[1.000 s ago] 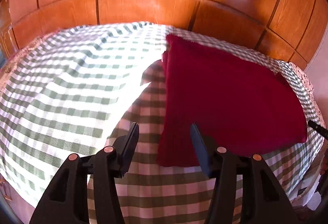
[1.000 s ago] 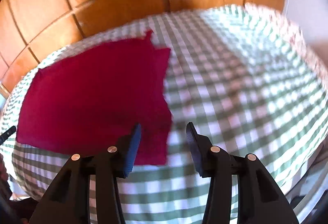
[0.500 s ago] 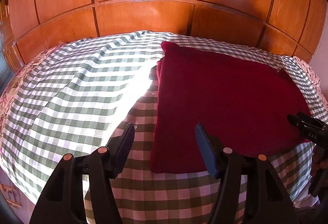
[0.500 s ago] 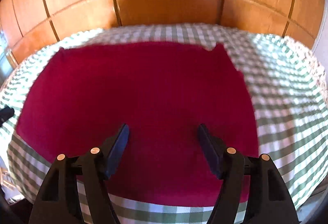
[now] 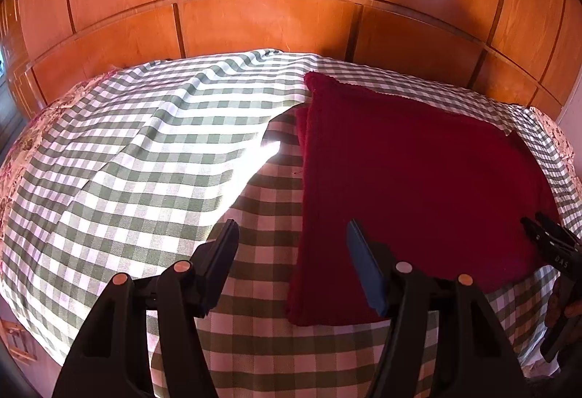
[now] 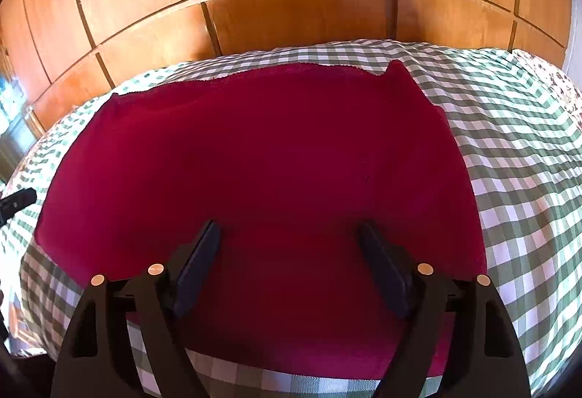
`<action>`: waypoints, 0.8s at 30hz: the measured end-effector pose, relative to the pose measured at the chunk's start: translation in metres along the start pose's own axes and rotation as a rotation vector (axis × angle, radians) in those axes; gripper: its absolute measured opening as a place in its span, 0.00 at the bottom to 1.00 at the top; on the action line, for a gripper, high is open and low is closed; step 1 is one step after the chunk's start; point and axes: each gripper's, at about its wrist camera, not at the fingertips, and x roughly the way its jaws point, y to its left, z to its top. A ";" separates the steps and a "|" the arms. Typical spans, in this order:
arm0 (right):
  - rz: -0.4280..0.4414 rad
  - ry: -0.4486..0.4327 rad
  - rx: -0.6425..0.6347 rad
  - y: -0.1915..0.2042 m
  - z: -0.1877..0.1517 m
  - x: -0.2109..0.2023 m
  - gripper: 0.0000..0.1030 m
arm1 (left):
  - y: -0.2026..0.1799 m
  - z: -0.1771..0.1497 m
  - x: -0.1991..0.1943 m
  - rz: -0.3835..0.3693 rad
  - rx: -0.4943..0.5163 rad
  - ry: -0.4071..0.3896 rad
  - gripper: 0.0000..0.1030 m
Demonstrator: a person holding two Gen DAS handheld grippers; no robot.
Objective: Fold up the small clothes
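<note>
Nearest, the right gripper hovers low over the near half of the red cloth; its jaws have just been opening and stand wide apart, with nothing pinched between them. The left gripper is also spread and empty, its jaws having opened a little too, and it straddles the cloth's left edge, one finger over bare tablecloth, the other over red fabric.

The risk, as a judgement: the cloth appears already doubled, with a second layer peeking out along its left side, so a shallow pinch could lift only the top layer and pull the stack askew. A deep pinch could instead catch the checked tablecloth beneath, which looks loose and creased, and drag it along.

The red cloth seems a soft, matte knit or terry piece, roughly rectangular, lying flat on the table with a small raised point at one far corner. The tablecloth is thin green-and-white gingham, wrinkled where sunlight crosses it. Farthest back stand glossy wooden panels, orange-brown, divided by grooves.
</note>
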 end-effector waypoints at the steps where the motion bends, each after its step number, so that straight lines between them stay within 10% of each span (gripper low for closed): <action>1: 0.005 -0.004 0.000 -0.001 -0.001 0.000 0.77 | 0.001 0.000 0.002 -0.004 -0.007 0.005 0.60; 16: 0.008 -0.023 -0.003 0.001 -0.003 -0.001 0.77 | 0.036 0.060 0.082 -0.336 -0.248 0.172 0.56; 19: 0.006 -0.027 -0.001 0.002 -0.003 0.000 0.77 | 0.028 0.068 0.096 -0.361 -0.244 0.194 0.10; 24: 0.007 -0.023 0.000 0.002 -0.002 -0.001 0.77 | 0.001 0.075 0.048 -0.259 -0.158 0.007 0.06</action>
